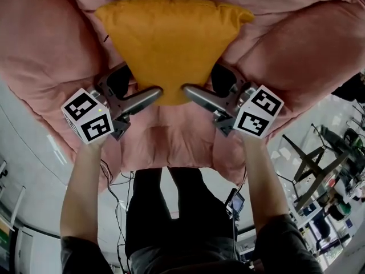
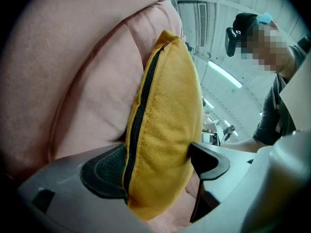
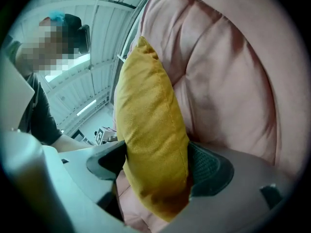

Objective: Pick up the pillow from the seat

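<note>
support: pink padded seat (image 1: pixel 171 141) | on it: yellow pillow (image 1: pixel 171 39)

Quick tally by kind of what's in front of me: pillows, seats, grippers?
Yellow pillow: 1
Pink seat: 1
Grippers: 2 (left gripper, right gripper, each straddling the pillow)
Total: 4
</note>
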The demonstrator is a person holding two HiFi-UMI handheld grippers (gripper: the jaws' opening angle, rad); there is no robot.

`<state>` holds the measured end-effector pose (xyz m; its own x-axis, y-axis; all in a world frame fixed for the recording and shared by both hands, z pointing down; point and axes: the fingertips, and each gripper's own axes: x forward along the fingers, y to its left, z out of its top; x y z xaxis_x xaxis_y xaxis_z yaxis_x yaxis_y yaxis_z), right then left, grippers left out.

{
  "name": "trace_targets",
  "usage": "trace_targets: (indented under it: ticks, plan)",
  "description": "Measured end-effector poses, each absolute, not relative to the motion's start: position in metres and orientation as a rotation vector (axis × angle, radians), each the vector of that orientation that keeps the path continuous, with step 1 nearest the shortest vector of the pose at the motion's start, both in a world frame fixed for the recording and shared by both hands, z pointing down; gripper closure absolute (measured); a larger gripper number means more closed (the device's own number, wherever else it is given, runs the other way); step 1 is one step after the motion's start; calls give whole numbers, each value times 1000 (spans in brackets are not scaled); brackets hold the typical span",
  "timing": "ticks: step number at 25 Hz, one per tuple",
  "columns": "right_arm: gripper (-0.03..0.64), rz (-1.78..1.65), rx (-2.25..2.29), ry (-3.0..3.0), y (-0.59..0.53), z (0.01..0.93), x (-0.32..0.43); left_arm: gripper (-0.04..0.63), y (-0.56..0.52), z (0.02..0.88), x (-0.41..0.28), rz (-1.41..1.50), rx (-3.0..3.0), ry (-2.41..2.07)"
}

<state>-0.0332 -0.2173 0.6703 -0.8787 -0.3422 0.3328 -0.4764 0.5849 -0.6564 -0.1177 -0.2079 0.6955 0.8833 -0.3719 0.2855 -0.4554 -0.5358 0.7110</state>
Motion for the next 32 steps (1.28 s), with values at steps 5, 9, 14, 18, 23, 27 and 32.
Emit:
trace_targets:
  ticks: [5,9,14,18,23,27,32]
  plan:
    - [273,1201,669,-2660,-216,675,-26,206,-206,698,-107,107,2187,-578]
    - [275,1193,637,-2655,-213,671,-32,229,-202,693,-111,121,2188,-564]
    - [275,1182,617,-2661,-208,656,-28,244,-196,677,-106,127,2193,-563]
    - [275,1170,613,-2678,-198,628,-20,245,-186,648,-99,126,2205,-568]
    - [275,1146,602,-2711,-182,589,-3,245,-169,608,-82,121,2227,-579]
    - [275,1102,603,-2754,-174,548,-6,245,-162,567,-86,103,2261,-594]
    - [275,1060,593,-2797,-160,493,-6,245,-148,511,-86,96,2303,-613]
